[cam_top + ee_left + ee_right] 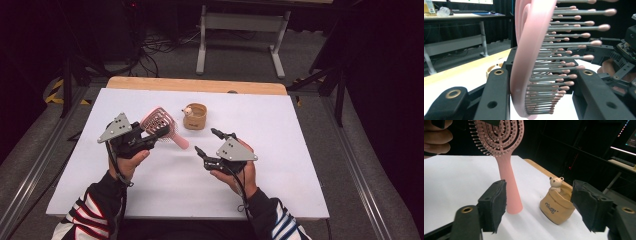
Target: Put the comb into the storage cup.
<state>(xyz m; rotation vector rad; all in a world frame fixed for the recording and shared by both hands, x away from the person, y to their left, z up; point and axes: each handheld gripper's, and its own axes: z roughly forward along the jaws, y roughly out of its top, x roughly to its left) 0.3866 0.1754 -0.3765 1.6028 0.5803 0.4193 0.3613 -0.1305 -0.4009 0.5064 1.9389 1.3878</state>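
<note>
A pink hairbrush is held by its head in my left gripper, which is shut on it. Its handle slants down to the right, and the end seems to touch the white table. In the left gripper view the brush head stands edge-on between the jaws, bristles toward the right jaw. A tan pouch-shaped pot with a small bear figure stands behind the middle of the table. My right gripper is open in front of the pot, holding nothing. Its view looks between its pads at the handle and the pot.
A wooden strip runs along the table's far edge. Beyond it stands a grey desk frame over cables on the floor. A metal rail runs past the left side. The other gripper shows close on the right of the left gripper view.
</note>
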